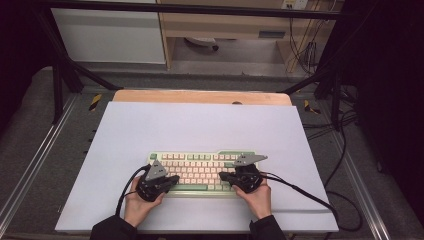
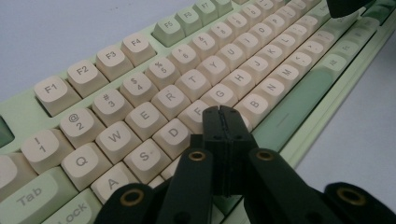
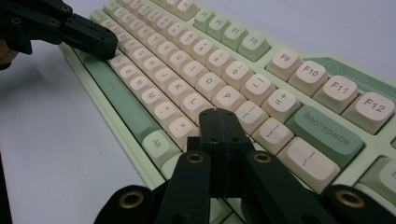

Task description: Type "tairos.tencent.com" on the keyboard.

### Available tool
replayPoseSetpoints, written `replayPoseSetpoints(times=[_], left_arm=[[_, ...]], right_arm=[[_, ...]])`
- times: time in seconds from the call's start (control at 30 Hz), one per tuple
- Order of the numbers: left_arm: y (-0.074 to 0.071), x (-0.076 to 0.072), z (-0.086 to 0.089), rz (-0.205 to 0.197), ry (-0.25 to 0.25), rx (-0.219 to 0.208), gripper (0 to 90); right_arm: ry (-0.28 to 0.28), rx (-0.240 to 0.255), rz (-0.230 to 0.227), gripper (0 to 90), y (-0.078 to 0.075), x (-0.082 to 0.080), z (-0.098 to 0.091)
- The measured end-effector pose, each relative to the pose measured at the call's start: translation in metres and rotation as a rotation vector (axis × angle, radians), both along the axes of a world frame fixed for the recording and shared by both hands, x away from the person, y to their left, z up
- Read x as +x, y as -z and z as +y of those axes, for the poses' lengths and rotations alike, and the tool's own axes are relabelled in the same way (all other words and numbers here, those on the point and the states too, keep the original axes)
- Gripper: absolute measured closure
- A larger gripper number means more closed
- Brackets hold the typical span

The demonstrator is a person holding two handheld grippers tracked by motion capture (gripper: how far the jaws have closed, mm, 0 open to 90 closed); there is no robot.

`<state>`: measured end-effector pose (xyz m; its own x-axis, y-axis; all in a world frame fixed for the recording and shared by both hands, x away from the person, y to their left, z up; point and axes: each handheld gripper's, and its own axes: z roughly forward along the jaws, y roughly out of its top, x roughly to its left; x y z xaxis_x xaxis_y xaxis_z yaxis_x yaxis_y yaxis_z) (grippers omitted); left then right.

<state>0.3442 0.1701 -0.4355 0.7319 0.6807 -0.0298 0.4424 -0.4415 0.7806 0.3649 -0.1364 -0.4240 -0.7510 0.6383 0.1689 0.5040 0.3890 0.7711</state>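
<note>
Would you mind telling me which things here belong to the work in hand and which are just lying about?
In use:
- keyboard, under both hands
- left tool, jaws shut, tip over the keys around F and G
- right tool, jaws shut, tip over the keys right of L

Just there:
- white mat under the keyboard
- wooden tabletop beyond it
- loose cables at the right

Pale green keyboard [image 1: 200,171] with cream keycaps, flat on white mat, near the front edge

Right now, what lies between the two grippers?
Only keyboard keys lie between the shut left gripper and right gripper, seen in the high view.
</note>
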Motion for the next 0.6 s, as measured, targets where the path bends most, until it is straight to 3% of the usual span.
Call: replayPoseSetpoints(times=[0.2, 0.6], left_arm=[[-0.004, -0.003, 0.006, -0.009, 0.001, -0.014, 89.8], [-0.012, -0.008, 0.033, -0.024, -0.047, -0.045, 89.8]], right_arm=[[-0.001, 0.002, -0.002, 90.0, -0.001, 0.000, 0.000], [-0.001, 0.019, -0.002, 90.0, -0.002, 0.000, 0.002]])
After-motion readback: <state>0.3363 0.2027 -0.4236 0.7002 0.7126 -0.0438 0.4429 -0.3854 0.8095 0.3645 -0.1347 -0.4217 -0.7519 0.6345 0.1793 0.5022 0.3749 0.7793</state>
